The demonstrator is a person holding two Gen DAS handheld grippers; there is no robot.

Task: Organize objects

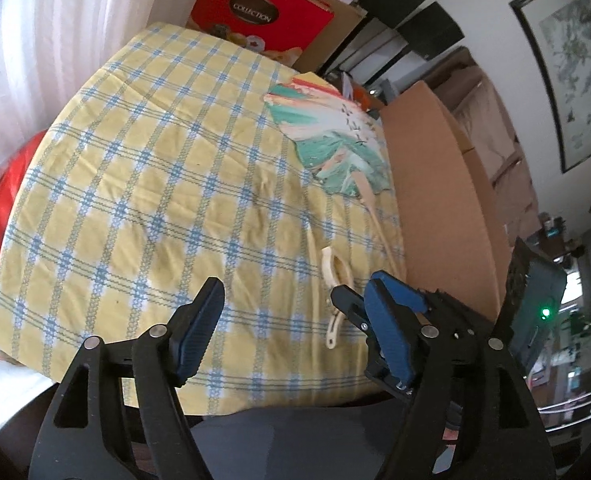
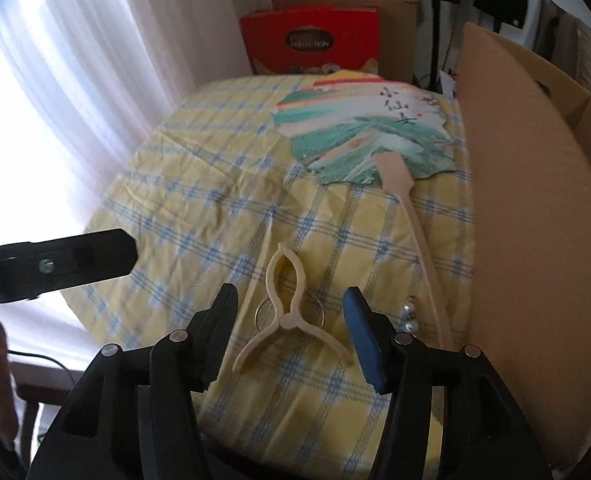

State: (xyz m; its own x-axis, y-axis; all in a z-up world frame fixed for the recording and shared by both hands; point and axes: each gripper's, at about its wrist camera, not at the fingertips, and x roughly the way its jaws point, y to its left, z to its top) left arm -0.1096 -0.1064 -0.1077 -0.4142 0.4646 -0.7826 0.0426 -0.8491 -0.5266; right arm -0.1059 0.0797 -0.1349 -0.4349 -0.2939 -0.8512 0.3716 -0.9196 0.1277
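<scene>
Hovering: right tongs (image 2: pixel 287 334) apart, straddling the cream clip (image 2: pixel 289 312), nothing pinched
Left tongs (image 1: pixel 295 320): apart too, empty
Fan (image 2: pixel 365 130): parked flat on the tabletop (image 2: pixel 175 200)

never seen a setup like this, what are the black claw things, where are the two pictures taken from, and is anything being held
The black claws are two-finger grippers that a person holds, one in each hand; there is no robot arm. Each gripper carries a wide-angle camera looking forward along its fingers, so the edges of the pictures bend.

One picture comes from the left gripper, the other from the right gripper. Each also catches part of the other gripper at its edge.

Both look down at a table with a yellow and blue checked tablecloth. On it lie a painted hand fan with a long wooden handle, a cream plastic clip, and some small silver beads. A cardboard box stands beside the table.

Nothing is held. Both grippers are open; the clip lies between the right gripper's fingers, untouched.
</scene>
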